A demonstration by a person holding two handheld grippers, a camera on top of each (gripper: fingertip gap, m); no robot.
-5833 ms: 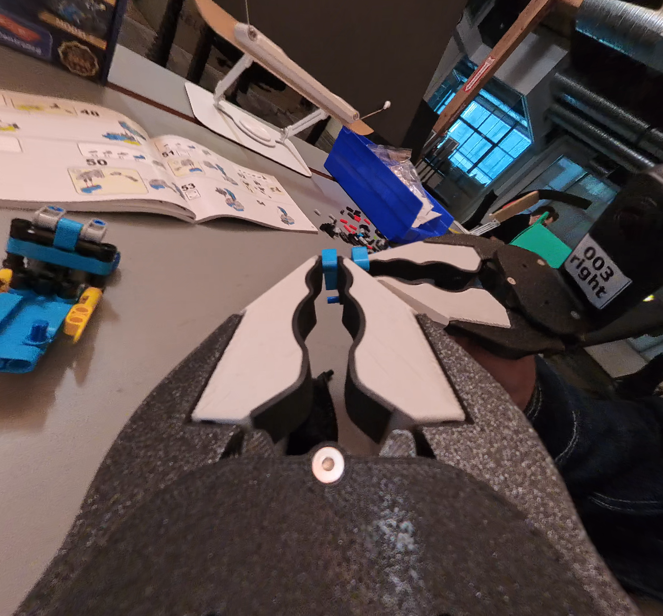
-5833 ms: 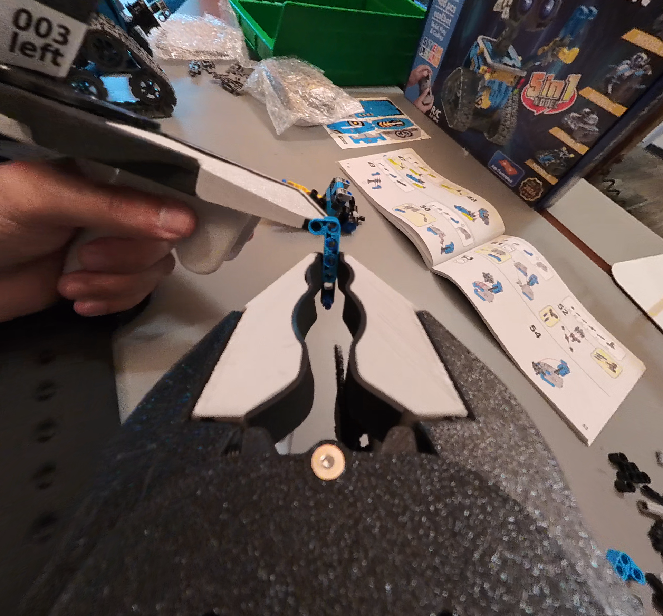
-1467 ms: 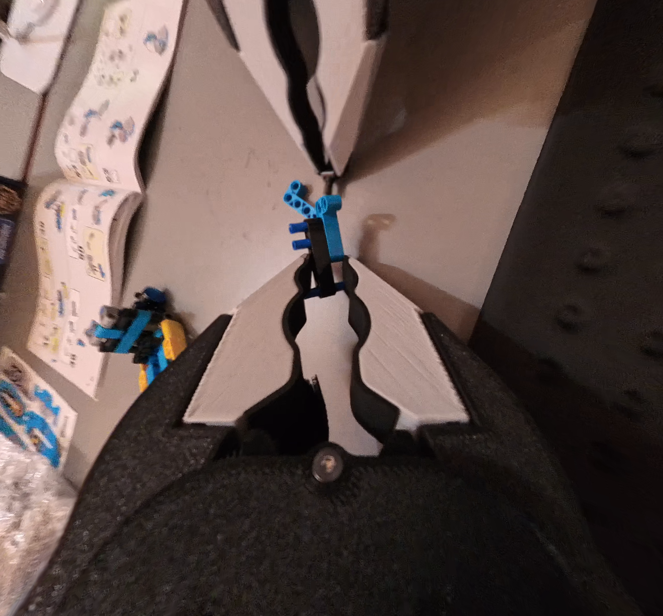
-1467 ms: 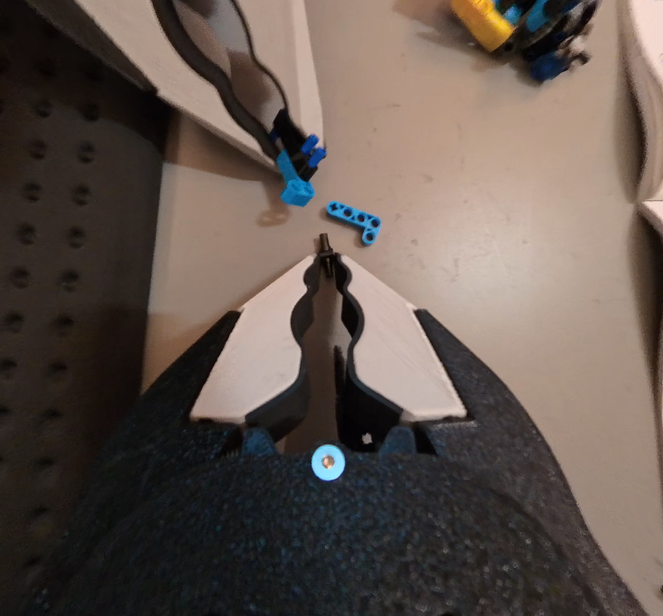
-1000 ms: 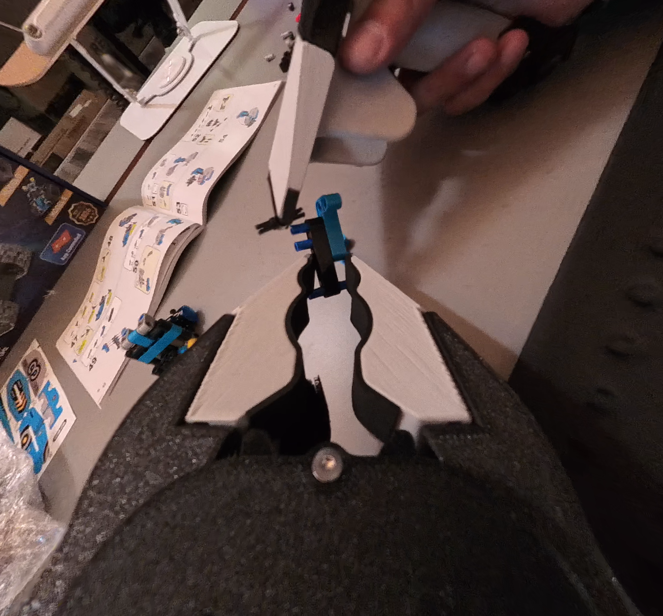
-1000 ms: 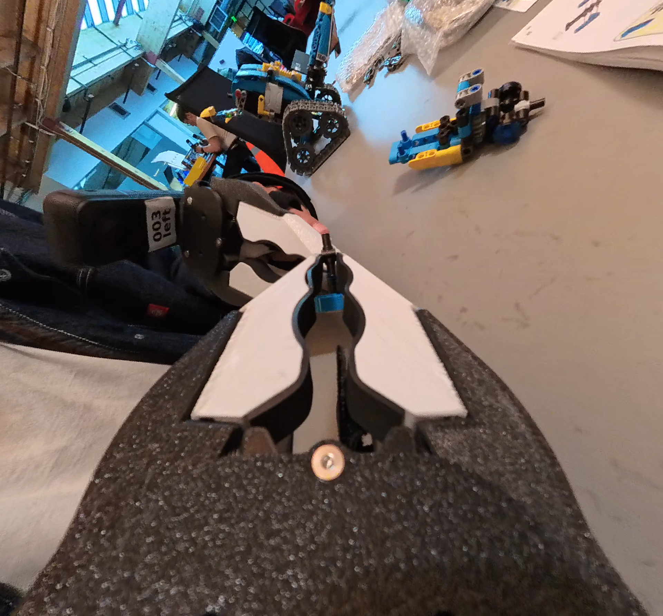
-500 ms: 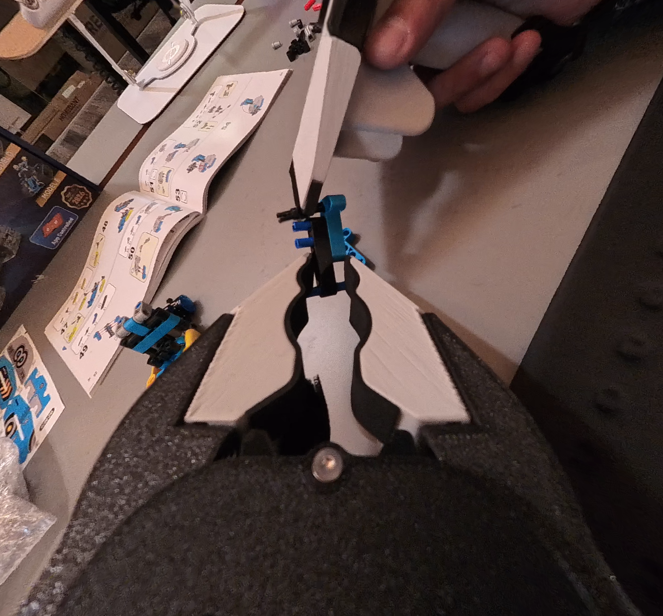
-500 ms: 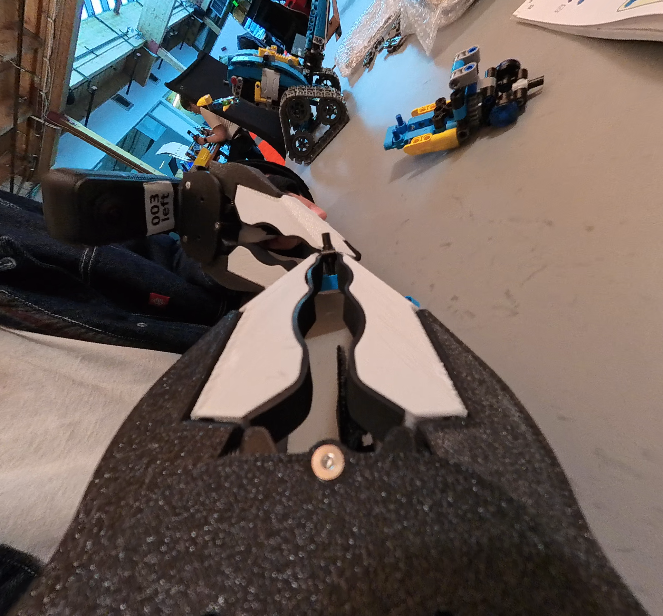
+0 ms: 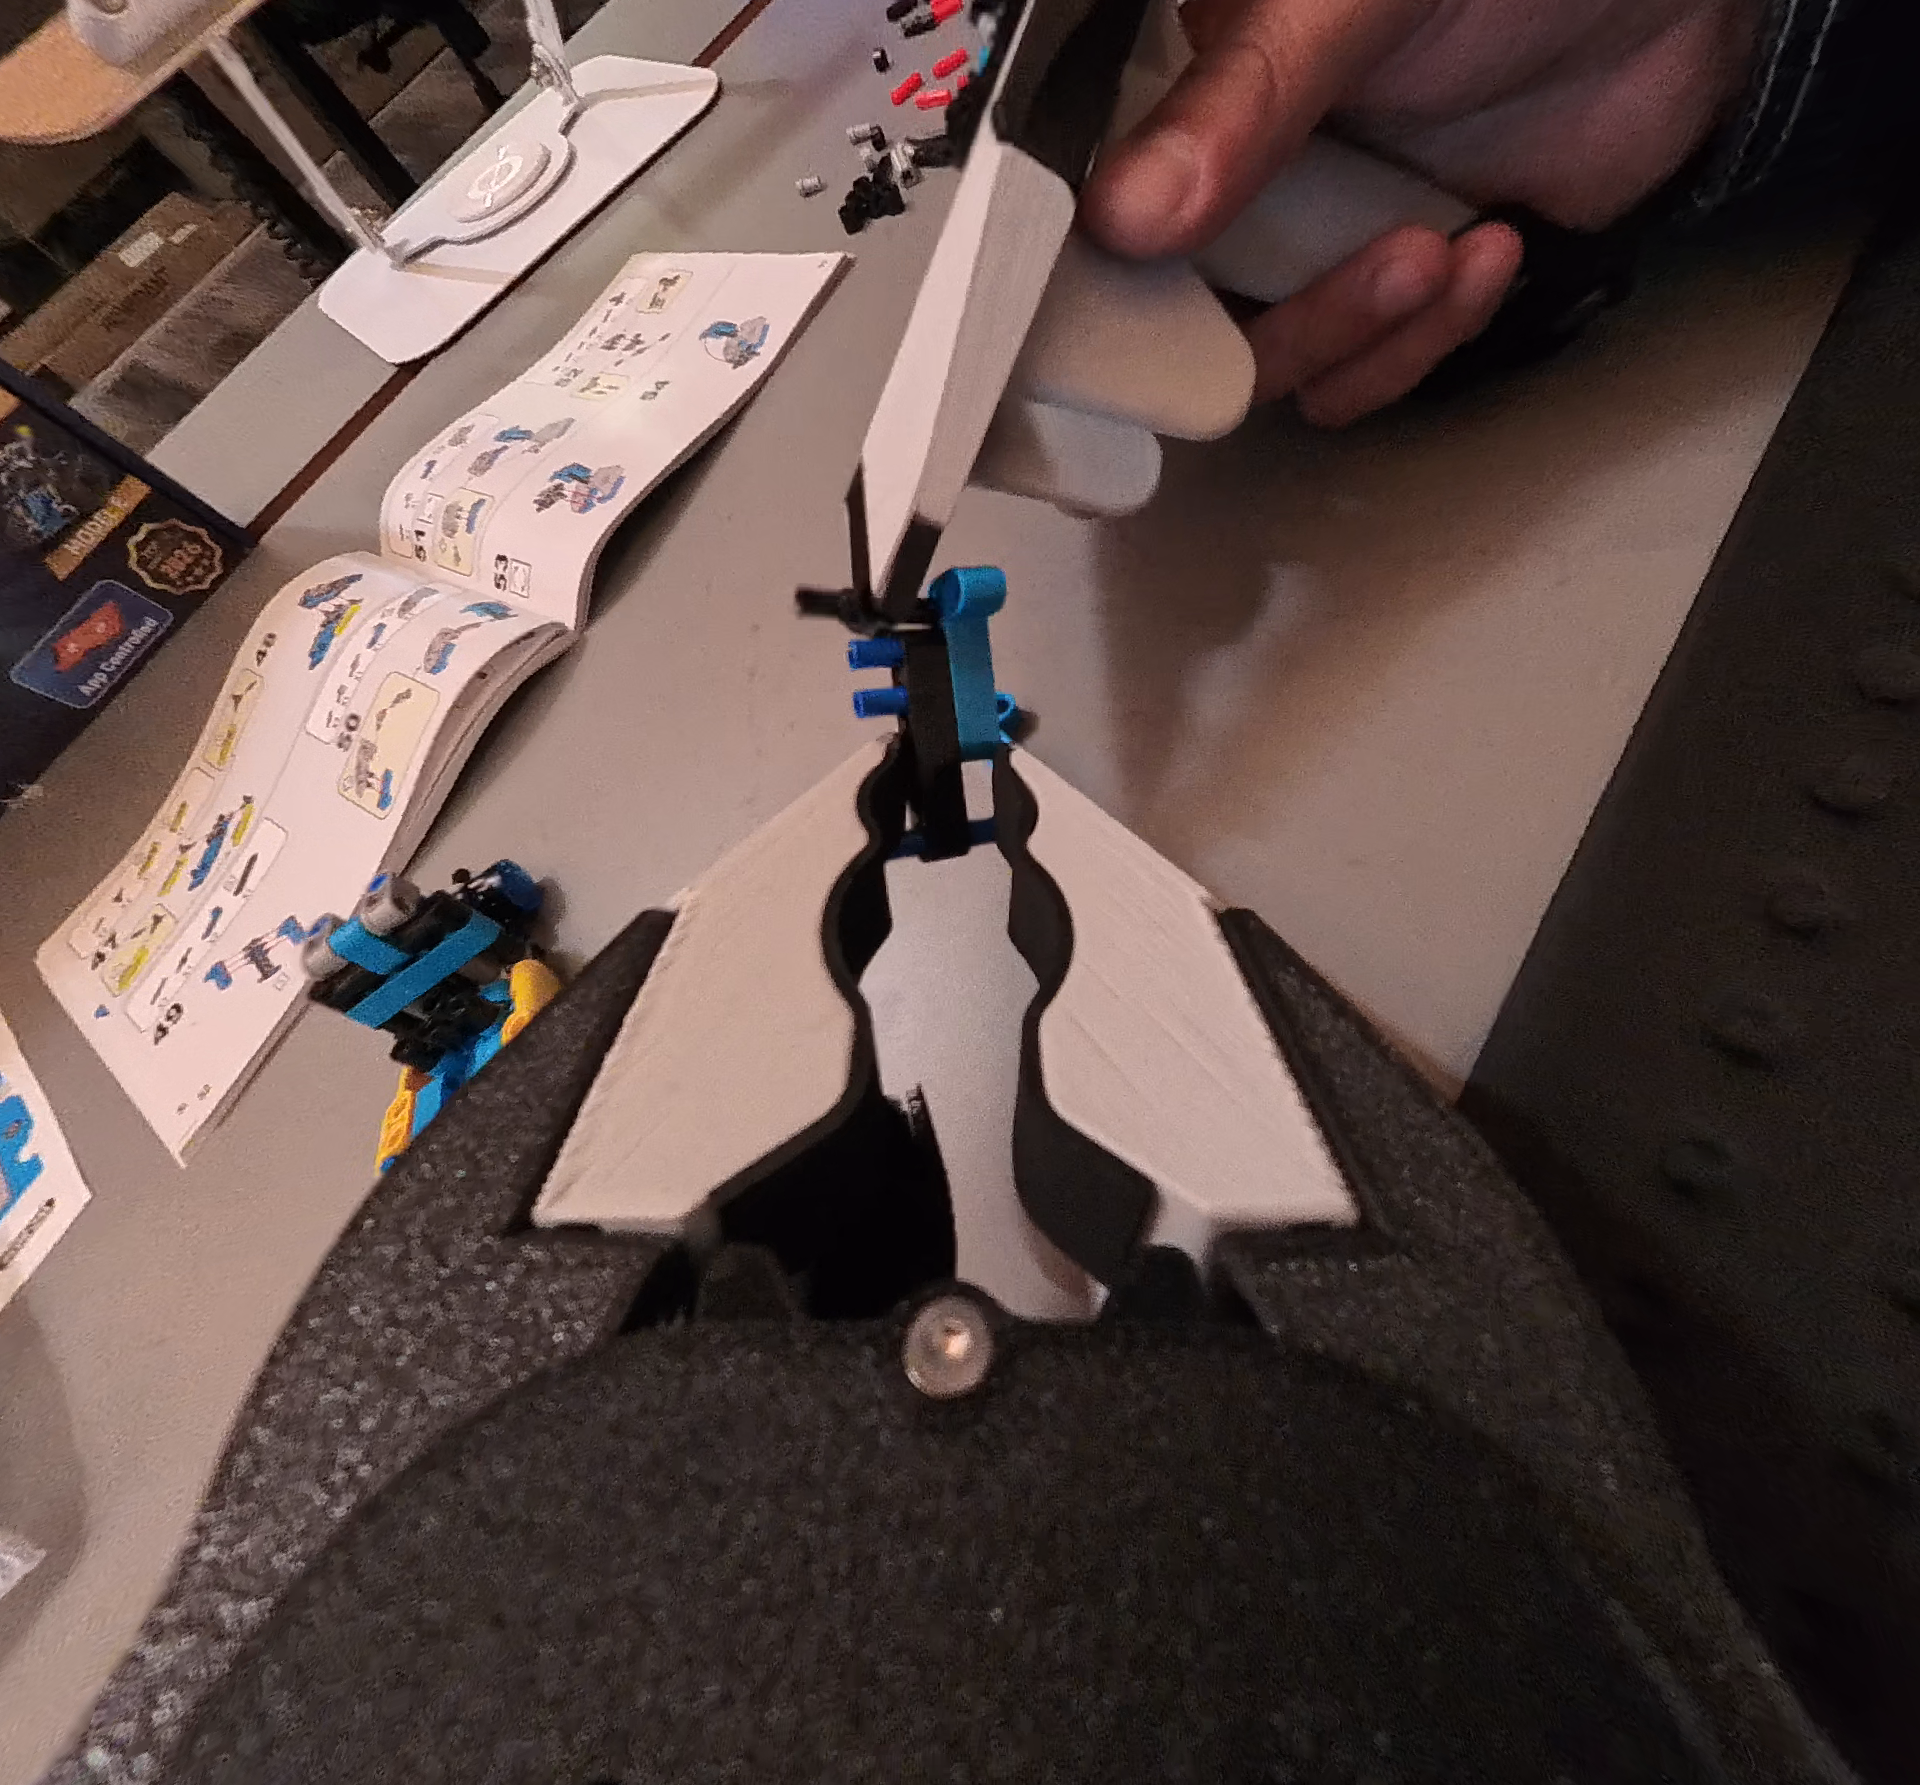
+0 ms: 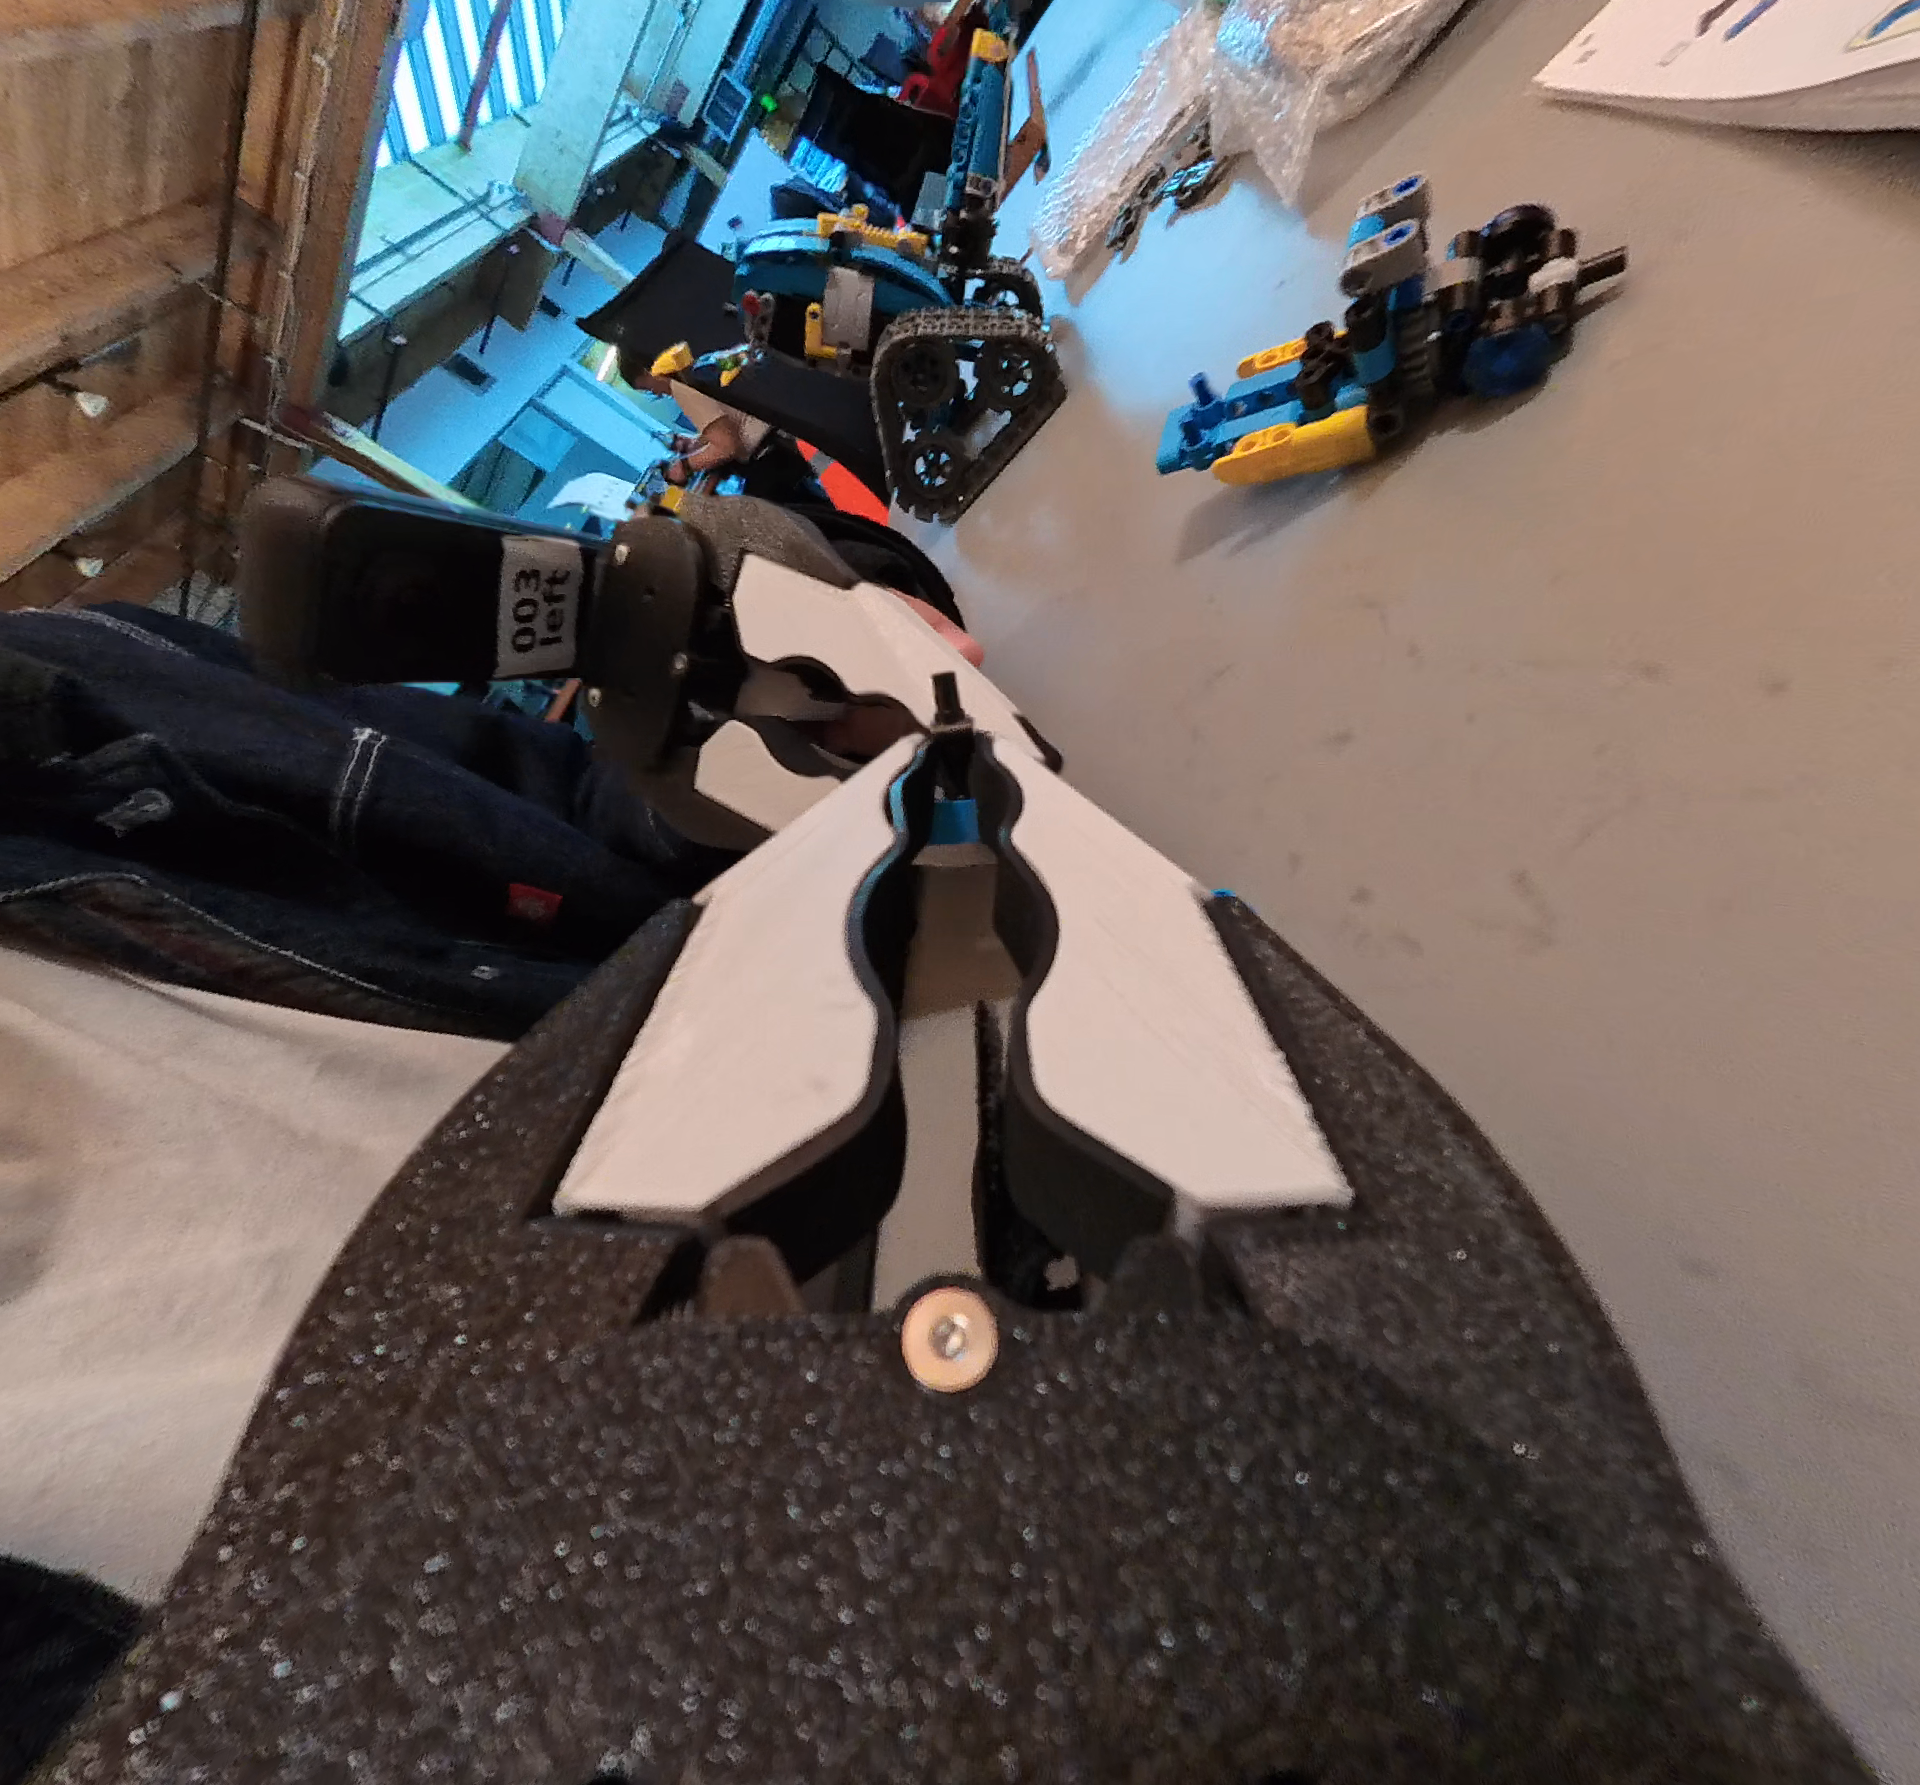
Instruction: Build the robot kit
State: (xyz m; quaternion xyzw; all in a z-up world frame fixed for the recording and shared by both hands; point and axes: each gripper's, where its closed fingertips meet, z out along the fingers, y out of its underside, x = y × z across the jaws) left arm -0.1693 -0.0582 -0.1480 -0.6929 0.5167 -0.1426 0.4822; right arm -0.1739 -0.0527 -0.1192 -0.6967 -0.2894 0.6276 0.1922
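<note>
- Carrying everything is a grey table [image 9: 675,717], seen at a tilt in both views; its near edge runs beside the dark padded surface at the right of the left wrist view.
- Lying open toward the table's far side is a booklet [image 9: 416,655], with a white lamp base [image 9: 520,187] beyond it near the far edge and a dark box [image 9: 83,613] cut off at the frame's left.
- Standing at the table's far end in the right wrist view is a tracked model [image 10: 914,333], with clear bags [image 10: 1320,21] of small parts beside it; what the bags hold is too small to tell.
- Resting on the table between booklet and grippers is a small blue, black and yellow model [image 10: 1392,353].
- Pinching a blue-and-black piece [image 9: 951,686] at its tips is the left gripper [image 9: 940,779], the piece standing up past the fingertips with two blue pegs pointing left.
- Closing on a black pin [image 9: 831,603] is the right gripper [image 10: 945,759], a hand [image 9: 1455,52] around its handle; the pin's tip meets the top of the piece, and whether it is seated in a hole cannot be told.
- Scattered near the far right corner are loose red and black pins [image 9: 914,94], partly hidden by the right gripper.
</note>
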